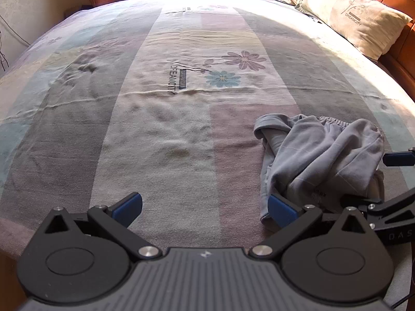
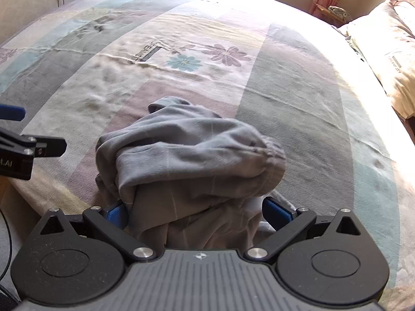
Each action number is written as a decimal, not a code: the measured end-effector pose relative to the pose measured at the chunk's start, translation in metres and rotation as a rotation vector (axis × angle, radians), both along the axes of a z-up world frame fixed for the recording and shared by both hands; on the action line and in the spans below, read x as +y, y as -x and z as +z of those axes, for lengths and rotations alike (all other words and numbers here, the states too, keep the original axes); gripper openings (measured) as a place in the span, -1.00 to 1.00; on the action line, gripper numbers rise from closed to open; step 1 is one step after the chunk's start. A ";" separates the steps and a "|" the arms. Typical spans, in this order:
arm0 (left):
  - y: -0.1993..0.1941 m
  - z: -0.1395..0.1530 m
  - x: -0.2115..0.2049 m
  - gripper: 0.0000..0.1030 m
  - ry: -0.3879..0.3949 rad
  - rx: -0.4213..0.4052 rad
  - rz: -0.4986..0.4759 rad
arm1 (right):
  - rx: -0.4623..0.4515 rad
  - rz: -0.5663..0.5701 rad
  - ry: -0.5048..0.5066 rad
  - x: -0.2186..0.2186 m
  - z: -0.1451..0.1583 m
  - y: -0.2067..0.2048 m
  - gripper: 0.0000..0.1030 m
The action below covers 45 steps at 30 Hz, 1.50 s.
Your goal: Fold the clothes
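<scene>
Sunlit bed (image 1: pixel 181 134) with a striped, flower-printed sheet fills both views, a pillow (image 1: pixel 355 18) at its far right corner. Grey garment (image 2: pixel 186 155), crumpled in a heap with an elastic waistband uppermost, lies directly ahead of the right gripper (image 2: pixel 194 211) and partly between its blue pads (image 2: pixel 275 211); the jaws stand wide apart, so the cloth is bracketed, not pinched. Left gripper (image 1: pixel 205 207) also stands wide open, over bare sheet, with the heap just off its right pad (image 1: pixel 281 211), which touches or nearly touches the garment's near edge. Risks, as judged from this arrangement: closing the right gripper on the bunched mass would likely catch several layers at once, so a lift would carry the whole heap instead of one edge; a low pinch could also take the sheet along with the cloth; the grippers sit near each other, so a joint move toward the same fold could bring them into contact. Glare on the far sheet washes out detail there. No container is visible; the garment rests loose on the bed.
</scene>
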<state>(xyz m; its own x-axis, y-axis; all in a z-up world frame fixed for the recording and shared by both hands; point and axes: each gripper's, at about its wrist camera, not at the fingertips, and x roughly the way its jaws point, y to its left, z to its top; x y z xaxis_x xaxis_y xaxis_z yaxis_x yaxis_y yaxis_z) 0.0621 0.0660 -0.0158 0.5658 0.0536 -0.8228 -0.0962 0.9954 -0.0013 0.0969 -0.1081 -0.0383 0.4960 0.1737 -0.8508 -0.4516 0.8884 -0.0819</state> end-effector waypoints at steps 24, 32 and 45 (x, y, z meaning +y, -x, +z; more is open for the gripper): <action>-0.029 0.012 -0.095 0.99 0.025 -0.078 -0.244 | -0.044 -0.159 -0.252 -0.122 0.017 0.032 1.00; -0.063 -0.053 -0.082 1.00 0.106 0.070 -0.267 | -0.053 -0.183 -0.304 -0.139 0.014 0.042 1.00; -0.048 -0.011 -0.055 0.99 0.174 -0.011 -0.318 | -0.027 -0.175 -0.369 -0.144 0.001 0.031 1.00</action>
<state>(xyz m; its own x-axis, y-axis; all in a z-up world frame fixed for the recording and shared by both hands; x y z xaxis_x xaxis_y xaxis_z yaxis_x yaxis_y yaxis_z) 0.1099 0.0106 -0.0264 0.5408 -0.2670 -0.7977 0.2188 0.9603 -0.1730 0.0658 -0.2521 -0.0370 0.5667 0.3757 -0.7332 -0.2931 0.9237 0.2467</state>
